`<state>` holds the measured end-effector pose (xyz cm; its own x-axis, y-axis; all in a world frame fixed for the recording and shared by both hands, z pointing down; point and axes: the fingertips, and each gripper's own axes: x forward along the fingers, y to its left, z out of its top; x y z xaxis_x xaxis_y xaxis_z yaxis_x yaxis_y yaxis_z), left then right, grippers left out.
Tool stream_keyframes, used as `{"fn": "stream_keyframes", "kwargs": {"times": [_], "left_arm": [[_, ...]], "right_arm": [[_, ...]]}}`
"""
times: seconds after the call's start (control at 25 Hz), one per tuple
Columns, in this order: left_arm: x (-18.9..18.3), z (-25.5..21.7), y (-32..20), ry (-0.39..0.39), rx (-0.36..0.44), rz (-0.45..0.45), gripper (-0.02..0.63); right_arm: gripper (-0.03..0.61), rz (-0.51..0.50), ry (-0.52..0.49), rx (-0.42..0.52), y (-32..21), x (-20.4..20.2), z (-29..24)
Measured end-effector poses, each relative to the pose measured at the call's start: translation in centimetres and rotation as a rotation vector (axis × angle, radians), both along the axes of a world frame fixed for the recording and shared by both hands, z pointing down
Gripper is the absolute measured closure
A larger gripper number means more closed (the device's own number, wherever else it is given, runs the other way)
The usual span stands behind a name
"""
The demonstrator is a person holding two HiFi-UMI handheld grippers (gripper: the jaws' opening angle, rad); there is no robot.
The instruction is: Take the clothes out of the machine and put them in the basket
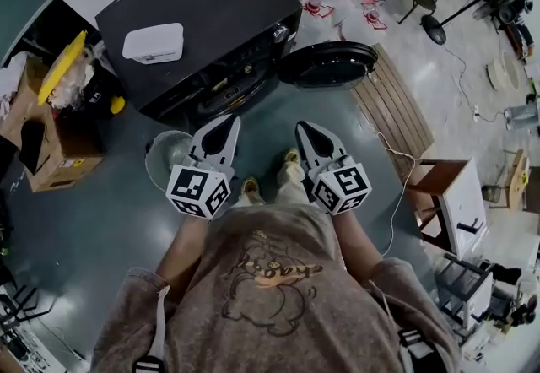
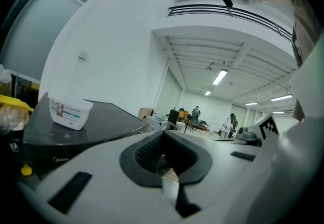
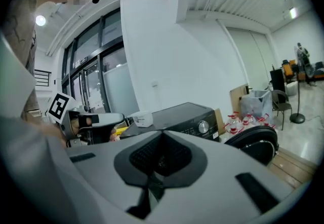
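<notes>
Sweatshirt (image 1: 278, 278) and forearms fill the lower head view. Held out ahead, the left gripper (image 1: 228, 123) and right gripper (image 1: 305, 128) each have jaws closed together, gripping nothing. Just beyond stands the black washing machine (image 1: 202, 17) — its round door (image 1: 327, 65) swung open — with a pale basket (image 1: 164, 159) on the floor beside the left gripper; the drum's inside is hidden.

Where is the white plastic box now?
In the head view, the white rectangular plastic box lies on top of the black washing machine, left of centre.
</notes>
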<state>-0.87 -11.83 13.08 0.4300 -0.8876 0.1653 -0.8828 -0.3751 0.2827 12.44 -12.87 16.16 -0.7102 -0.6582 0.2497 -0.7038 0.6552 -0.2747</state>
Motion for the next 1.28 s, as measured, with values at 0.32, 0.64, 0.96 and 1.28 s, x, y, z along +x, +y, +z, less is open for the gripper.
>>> {"fn": "stream_keyframes", "kwargs": {"times": [0.32,0.64,0.96,1.28], "left_arm": [[0.8,2.2,-6.4,0.021,-0.005,-0.132,0.606],[-0.3,7.7,-11.9,0.004,-0.022,-0.309,0.606],[-1.8,20.1,-13.3,-0.033,-0.045,-0.313,0.606],[-4.8,33.3,-14.9,-0.031,-0.014,-0.365,0.606]], "right_arm": [[0.589,-0.203,0.01,-0.026,-8.2,-1.2,2.5],[0.581,-0.371,0.016,-0.036,-15.5,-2.1,8.0],[0.581,-0.421,-0.001,-0.038,-16.8,-4.8,20.4],[0.581,-0.437,-0.031,-0.003,-18.3,-7.8,32.6]]}}
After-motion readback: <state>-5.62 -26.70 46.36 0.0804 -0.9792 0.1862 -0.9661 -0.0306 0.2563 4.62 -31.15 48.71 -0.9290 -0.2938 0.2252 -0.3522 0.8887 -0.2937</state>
